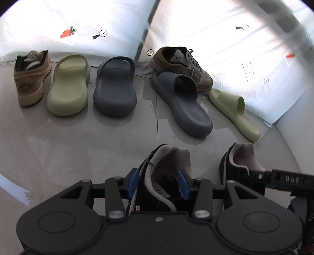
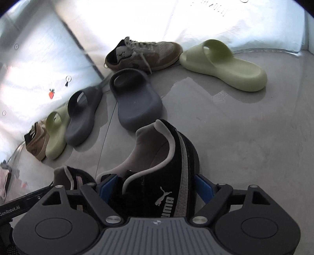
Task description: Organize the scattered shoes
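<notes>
My left gripper [image 1: 158,183] is shut on a black sneaker [image 1: 166,160] by its side wall, close to the camera. My right gripper [image 2: 155,186] is shut on a second black Puma sneaker [image 2: 166,157]; this sneaker also shows in the left wrist view [image 1: 239,160]. On the floor by the wall stand a tan sneaker [image 1: 31,76], a green slide [image 1: 68,86] and a grey slide [image 1: 115,88] in a row. Further right lie a second grey slide [image 1: 182,102], a brown sneaker [image 1: 182,64] and a second green slide [image 1: 235,109], scattered.
White sheeting [image 1: 98,17] covers the walls on both sides of the corner. The grey floor [image 1: 78,147] has a wet-looking patch near the scattered slides. The other gripper's arm [image 2: 17,206] shows at the lower left of the right wrist view.
</notes>
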{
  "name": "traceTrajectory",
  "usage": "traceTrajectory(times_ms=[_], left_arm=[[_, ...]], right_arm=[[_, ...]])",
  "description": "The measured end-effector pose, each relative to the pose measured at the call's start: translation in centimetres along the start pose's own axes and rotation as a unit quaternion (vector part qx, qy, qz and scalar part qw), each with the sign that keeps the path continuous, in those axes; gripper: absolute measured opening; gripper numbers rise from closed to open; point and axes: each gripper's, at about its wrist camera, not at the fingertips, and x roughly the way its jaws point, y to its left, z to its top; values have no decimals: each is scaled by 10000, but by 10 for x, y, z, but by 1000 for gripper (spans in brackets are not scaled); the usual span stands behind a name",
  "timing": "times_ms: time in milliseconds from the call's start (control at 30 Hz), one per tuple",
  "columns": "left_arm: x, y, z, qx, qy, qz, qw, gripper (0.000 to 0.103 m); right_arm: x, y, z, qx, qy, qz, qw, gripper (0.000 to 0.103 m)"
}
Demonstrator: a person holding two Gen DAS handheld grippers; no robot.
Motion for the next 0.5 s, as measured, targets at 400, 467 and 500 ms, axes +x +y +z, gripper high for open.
traceTrajectory(times_ms=[400, 467, 500], left_arm=[[-5, 9, -7, -367, 129, -116, 9992, 44], [-6, 9, -7, -387, 152, -100, 9991, 44], [-6, 9, -7, -407, 174, -102, 9990, 44]], right_arm=[[17, 6, -39, 322, 480, 1369, 9889, 80], [20, 13, -38, 148, 457, 1459, 9881, 80], [21, 15, -36, 58, 504, 1509, 9872, 80]])
